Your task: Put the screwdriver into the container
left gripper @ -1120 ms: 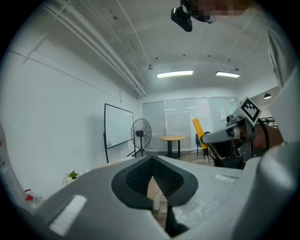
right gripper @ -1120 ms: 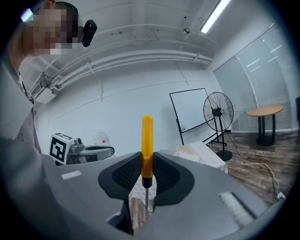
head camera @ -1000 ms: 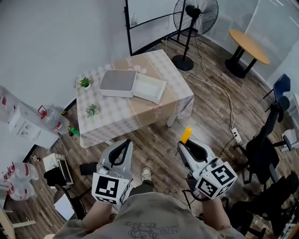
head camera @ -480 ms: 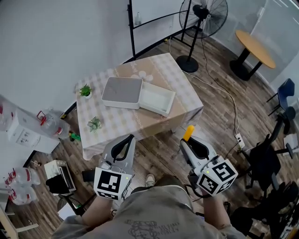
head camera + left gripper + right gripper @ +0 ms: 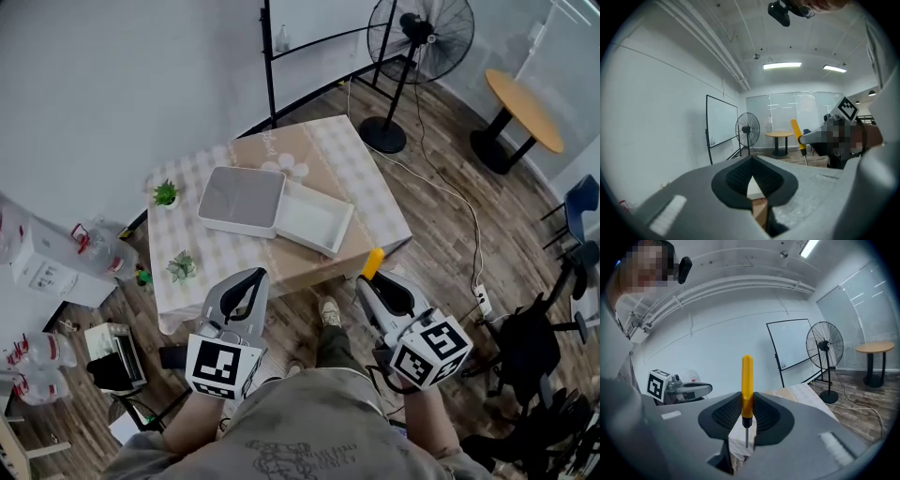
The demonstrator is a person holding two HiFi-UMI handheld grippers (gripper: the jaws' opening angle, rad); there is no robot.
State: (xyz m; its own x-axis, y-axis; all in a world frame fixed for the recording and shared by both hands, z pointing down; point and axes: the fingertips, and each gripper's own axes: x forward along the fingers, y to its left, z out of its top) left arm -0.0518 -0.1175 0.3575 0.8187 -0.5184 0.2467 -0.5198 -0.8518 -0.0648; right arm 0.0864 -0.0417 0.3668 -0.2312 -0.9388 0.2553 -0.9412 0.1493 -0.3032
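Note:
A yellow-handled screwdriver (image 5: pixel 373 263) stands upright, blade down, between the jaws of my right gripper (image 5: pixel 373 281), which is shut on its handle (image 5: pixel 747 390). The right gripper hangs just off the near right corner of the checkered table (image 5: pixel 356 169). On the table lies an open white container (image 5: pixel 314 217), with a grey-topped lid or box (image 5: pixel 242 200) touching its left side. My left gripper (image 5: pixel 246 277) is held off the table's near edge. Its jaws are shut with nothing between them (image 5: pixel 752 187). The screwdriver (image 5: pixel 797 136) also shows in the left gripper view.
Two small potted plants (image 5: pixel 166 193) (image 5: pixel 181 266) sit on the table's left side. A standing fan (image 5: pixel 417 37) and a round wooden table (image 5: pixel 525 112) are beyond it. A cable with a power strip (image 5: pixel 483 300) crosses the floor at right. Office chairs (image 5: pixel 534 347) are at far right; water jugs (image 5: pixel 103 248) and boxes at left.
The person has walked towards the table, which now lies closer below both grippers. The grippers keep their pose, and the right one still holds the screwdriver.

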